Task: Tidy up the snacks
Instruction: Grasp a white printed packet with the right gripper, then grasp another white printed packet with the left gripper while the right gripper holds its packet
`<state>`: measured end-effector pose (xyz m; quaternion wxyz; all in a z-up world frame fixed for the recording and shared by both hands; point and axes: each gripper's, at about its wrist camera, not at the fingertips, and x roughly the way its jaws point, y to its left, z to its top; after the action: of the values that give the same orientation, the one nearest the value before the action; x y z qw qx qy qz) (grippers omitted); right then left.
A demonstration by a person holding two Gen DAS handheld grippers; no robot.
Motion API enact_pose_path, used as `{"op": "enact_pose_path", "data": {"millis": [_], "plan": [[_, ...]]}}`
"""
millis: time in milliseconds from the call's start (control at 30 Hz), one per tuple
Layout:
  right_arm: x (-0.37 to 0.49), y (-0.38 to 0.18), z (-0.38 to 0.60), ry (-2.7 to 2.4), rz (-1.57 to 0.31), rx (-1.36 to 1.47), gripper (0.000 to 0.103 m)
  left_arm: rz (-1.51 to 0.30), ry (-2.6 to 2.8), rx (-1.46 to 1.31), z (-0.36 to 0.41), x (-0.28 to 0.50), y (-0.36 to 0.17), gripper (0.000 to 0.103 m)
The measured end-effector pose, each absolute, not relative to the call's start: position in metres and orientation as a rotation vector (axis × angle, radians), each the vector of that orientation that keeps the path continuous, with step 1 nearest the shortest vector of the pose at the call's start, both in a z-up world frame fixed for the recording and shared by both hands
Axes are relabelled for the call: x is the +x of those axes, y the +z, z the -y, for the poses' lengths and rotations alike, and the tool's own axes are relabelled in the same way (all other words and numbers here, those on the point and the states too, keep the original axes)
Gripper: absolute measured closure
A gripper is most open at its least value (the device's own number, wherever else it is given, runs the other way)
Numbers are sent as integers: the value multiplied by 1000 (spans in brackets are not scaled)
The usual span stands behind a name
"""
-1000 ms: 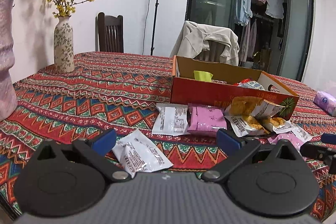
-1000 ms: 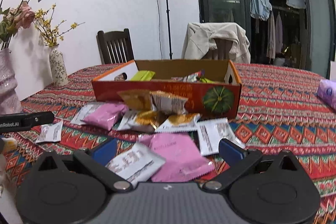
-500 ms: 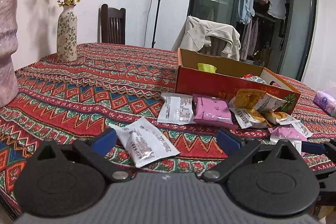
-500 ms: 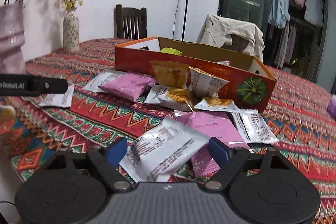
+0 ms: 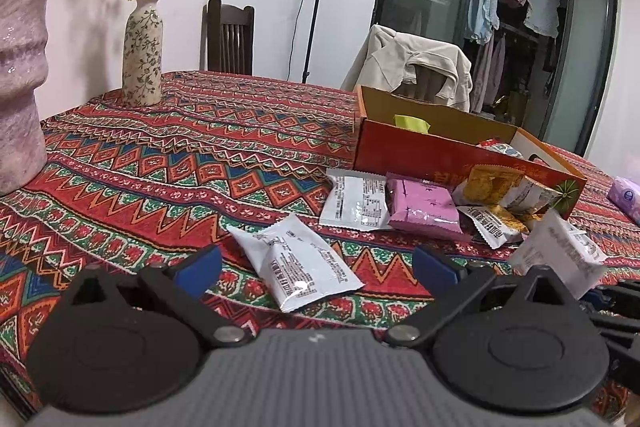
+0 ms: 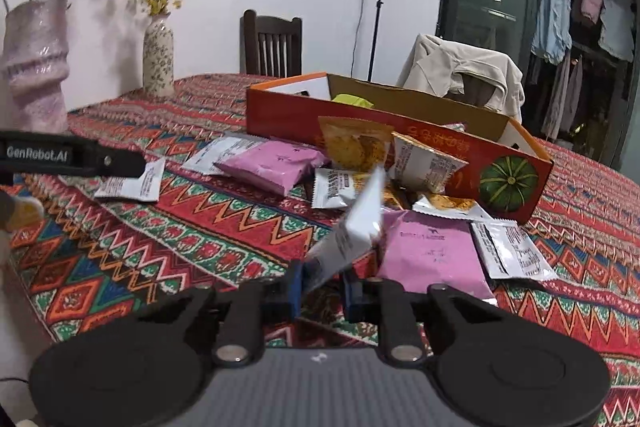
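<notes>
Pinched a crinkly white foil snack packet in the right gripper, jaws just closed on its near corner, and so held it tilted up off the red patterned tablecloth, free end pointing toward the long orange-red cardboard box with a pumpkin print. Gripped by the edge rather than the middle, probably to spare the contents and allow a clean drop into the box. Kept low and short of the box, with loose snacks lying between: a flat pink wrapped bar, an orange cracker packet leaning against the box's front wall, and a further white sachet flat on the cloth. Heaped close against the box, presumably as the pile to be cleared into it. Already inside: a yellow-green packet. Held the left gripper wide open, gripping nothing, low over the cloth, with another white foil packet lying flat and untouched between its blue-padded fingers, likely lined up as the next pick. Judged early in the task, with most snacks outside the box. Set well apart at the table's far side, a tall flowered ceramic vase, clear of the working path.
</notes>
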<state>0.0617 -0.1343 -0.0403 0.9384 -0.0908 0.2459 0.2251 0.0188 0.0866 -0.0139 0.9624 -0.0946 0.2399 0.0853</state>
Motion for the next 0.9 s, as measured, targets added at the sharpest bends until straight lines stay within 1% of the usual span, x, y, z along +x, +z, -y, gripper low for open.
{"op": "enact_pose_path", "data": {"millis": [400,567,767,900], "plan": [[61,-29,161,434,-426,-114,87,-542,257,-172,-88,41,-11,0],[63,-27,172,419,-413,-89,87,-602,306,-165,-87,56,-15,0],[62,-27,178,433,-407,-74,87,-634,325,-153,-85,65,-21,0],[62,-28,180,441,-408,-68,87,-658,337,-147,-85,67,-25,4]]}}
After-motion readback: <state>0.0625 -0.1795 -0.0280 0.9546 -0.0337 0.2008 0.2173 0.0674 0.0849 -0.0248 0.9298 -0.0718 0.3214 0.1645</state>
